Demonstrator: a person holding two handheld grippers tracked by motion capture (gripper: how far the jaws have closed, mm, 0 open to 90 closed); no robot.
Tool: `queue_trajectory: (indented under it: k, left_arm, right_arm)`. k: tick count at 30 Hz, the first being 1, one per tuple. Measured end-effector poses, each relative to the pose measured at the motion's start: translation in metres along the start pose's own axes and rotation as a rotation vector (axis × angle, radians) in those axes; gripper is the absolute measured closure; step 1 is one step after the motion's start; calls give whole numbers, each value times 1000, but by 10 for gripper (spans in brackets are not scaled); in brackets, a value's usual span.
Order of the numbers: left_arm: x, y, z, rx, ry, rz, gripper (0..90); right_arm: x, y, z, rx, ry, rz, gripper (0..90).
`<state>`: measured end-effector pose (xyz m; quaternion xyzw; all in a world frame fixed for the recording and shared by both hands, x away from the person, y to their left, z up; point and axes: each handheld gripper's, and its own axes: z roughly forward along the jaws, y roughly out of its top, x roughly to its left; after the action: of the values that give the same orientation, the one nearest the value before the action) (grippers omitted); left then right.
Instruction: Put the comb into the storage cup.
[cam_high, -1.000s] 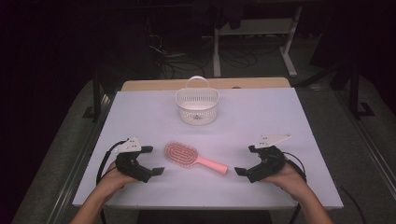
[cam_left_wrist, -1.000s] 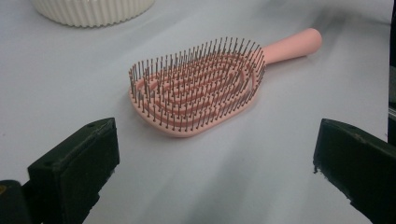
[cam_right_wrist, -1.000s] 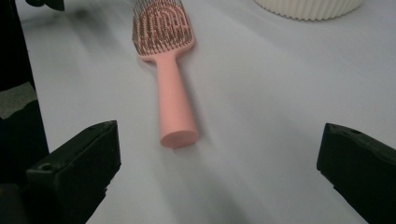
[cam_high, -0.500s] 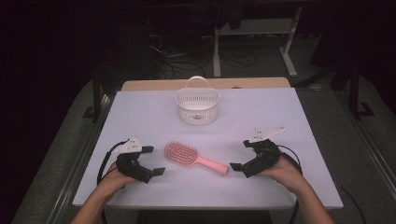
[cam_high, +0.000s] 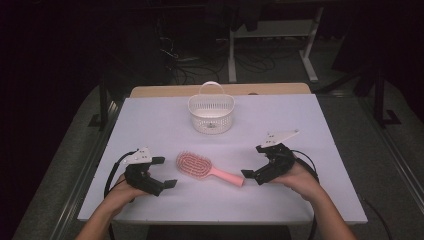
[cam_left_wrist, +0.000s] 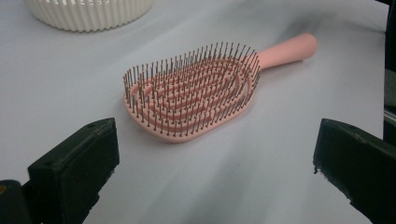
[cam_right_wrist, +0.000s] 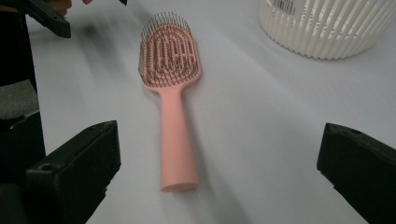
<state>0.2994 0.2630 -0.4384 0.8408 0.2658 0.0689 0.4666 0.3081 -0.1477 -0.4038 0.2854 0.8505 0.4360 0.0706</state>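
Note:
A pink hairbrush (cam_high: 210, 171) lies bristles up on the white table (cam_high: 300, 125), its handle pointing right. My left gripper (cam_high: 165, 172) rests just left of the brush head, open, and the brush head (cam_left_wrist: 191, 95) lies a little beyond its jaws. My right gripper (cam_high: 252, 161) is open too, hovering at the handle's end. The handle (cam_right_wrist: 175, 140) runs between its spread jaws, untouched. A white slatted basket (cam_high: 211, 112) with a handle stands behind the brush at the table's middle back.
The basket's wall (cam_left_wrist: 88, 11) is at the top of the left gripper view, and the same basket (cam_right_wrist: 327, 23) sits at the upper right of the right gripper view. The left gripper (cam_right_wrist: 46, 16) shows at that view's top left. Dark floor surrounds the table.
My right gripper has moved left and slightly forward, closing in on the end of the brush handle. The left gripper and the brush have stayed put.

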Motion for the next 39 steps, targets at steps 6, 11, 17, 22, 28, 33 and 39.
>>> queue_trajectory:
  k: [6, 11, 17, 22, 28, 33, 39]
  left_arm:
    - [0, 0, -1, -4, -2, -4, 2]
    - [-1, 2, -1, -9, -4, 2, 2]
    - [-1, 2, -1, -9, -5, 1, 2]
    - [-1, 2, -1, -5, -5, -1, 2]
    - [0, 1, -2, -11, -5, -9, 2]
    - [1, 1, -2, -2, -1, -9, 2]
    - [0, 1, -1, 0, -6, -15, 2]
  right_arm:
    - [2, 7, 4, 5, 7, -12, 0]
    - [3, 13, 9, 13, 5, -12, 0]
    - [4, 21, 12, 21, 10, -18, 0]
    - [5, 29, 15, 22, 9, -15, 0]
    - [4, 37, 20, 15, 19, -23, 0]
    - [6, 44, 24, 33, 23, -30, 0]
    - [6, 52, 26, 25, 29, -36, 0]
